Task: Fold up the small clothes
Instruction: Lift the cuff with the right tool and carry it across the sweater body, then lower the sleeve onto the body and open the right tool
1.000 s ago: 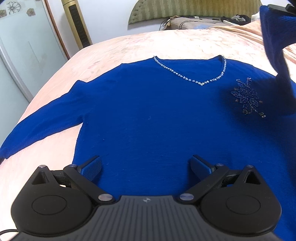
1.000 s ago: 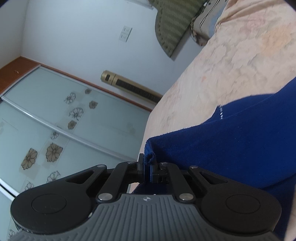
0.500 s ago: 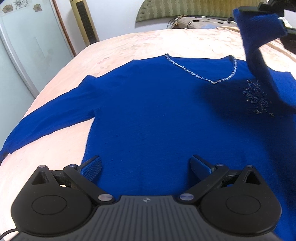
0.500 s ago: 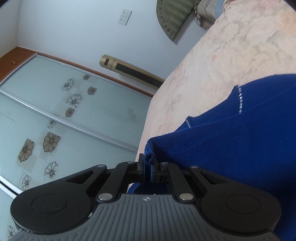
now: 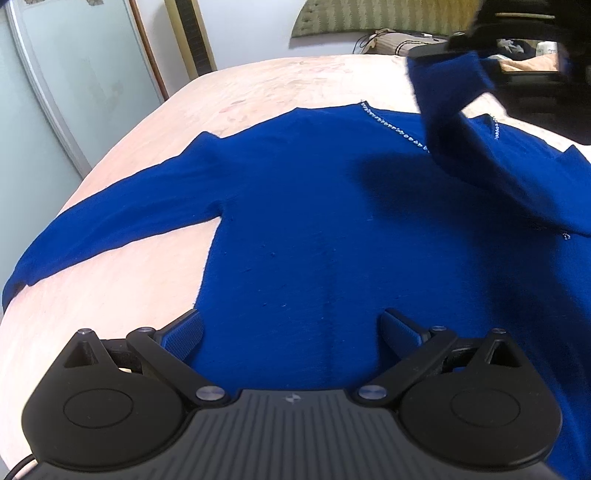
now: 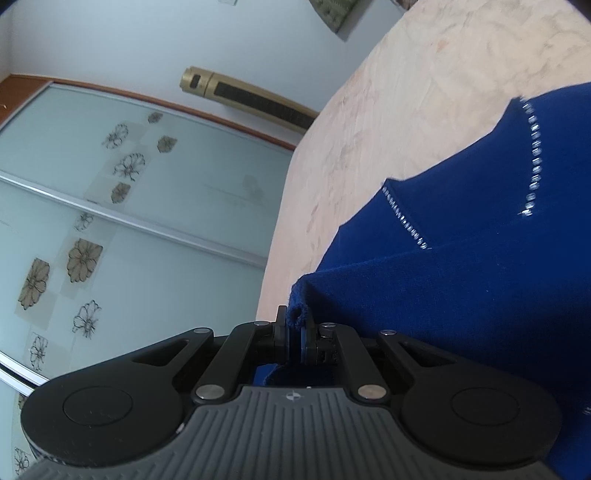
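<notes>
A royal-blue sweater [image 5: 314, 221] with a beaded V-neck lies front up on the peach bedspread [image 5: 258, 88]. Its left sleeve [image 5: 110, 229] stretches flat toward the bed's left edge. The right sleeve [image 5: 454, 110] is lifted and carried over the chest, its cuff pinched in my right gripper [image 6: 295, 332], which is shut on it. That gripper shows as a dark shape at the top right of the left wrist view. My left gripper [image 5: 291, 332] hovers open over the sweater's hem, nothing between its fingers.
Sliding wardrobe doors [image 6: 110, 221] with flower prints run along the bed's left side. A gold tower appliance [image 6: 251, 99] stands by the wall. Pillows and clutter [image 5: 399, 40] lie at the bed's head under a green headboard [image 5: 369, 18].
My right gripper has carried the raised sleeve leftward across the sweater, now covering part of the neckline and the beaded flower. The left gripper drifted slightly, still open.
</notes>
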Available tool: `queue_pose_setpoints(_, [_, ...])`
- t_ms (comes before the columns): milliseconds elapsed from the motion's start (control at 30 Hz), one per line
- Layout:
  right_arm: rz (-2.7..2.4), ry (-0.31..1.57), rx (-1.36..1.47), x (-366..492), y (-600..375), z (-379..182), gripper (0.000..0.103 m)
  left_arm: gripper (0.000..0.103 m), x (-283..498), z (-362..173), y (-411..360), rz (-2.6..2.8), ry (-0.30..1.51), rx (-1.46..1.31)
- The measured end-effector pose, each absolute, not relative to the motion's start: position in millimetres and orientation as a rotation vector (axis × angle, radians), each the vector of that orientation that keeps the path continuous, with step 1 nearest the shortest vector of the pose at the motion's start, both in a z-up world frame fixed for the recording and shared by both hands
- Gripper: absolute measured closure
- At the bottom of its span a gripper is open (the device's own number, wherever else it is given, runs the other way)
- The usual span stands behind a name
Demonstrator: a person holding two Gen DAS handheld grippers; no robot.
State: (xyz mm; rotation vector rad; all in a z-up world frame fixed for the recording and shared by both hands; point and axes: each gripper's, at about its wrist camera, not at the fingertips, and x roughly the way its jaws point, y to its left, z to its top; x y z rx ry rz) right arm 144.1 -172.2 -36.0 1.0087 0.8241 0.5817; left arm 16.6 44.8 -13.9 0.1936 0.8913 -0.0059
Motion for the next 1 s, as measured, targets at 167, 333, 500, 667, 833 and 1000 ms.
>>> queue_pose_setpoints(167, [0.594, 0.861, 0.99, 159, -147, -41, 0.093, 0.0, 17, -14, 49, 0.001, 0.891, 0.187])
queue_pose_setpoints(333, [0.602, 0.891, 0.992, 171, -126, -49, 0.093, 0.0, 17, -13, 53, 0.008, 0.887, 0.187])
queue_pose_setpoints(500, [0.603, 0.911, 0.993, 180, -110, -56, 0.093, 0.0, 15, -12, 57, 0.017, 0.891, 0.178])
queue_pose_setpoints(667, [0.606, 0.937, 0.991, 189, -96, -62, 0.09, 0.0, 16, -12, 60, 0.019, 0.894, 0.17])
queue_pose_setpoints(833, [0.569, 0.965, 1.047, 199, -93, -77, 0.073, 0.0, 16, -11, 60, 0.022, 0.893, 0.178])
queue_pose_setpoints(1000, [0.577, 0.975, 1.046, 197, -91, -81, 0.051, 0.0, 16, -11, 63, 0.028, 0.895, 0.172])
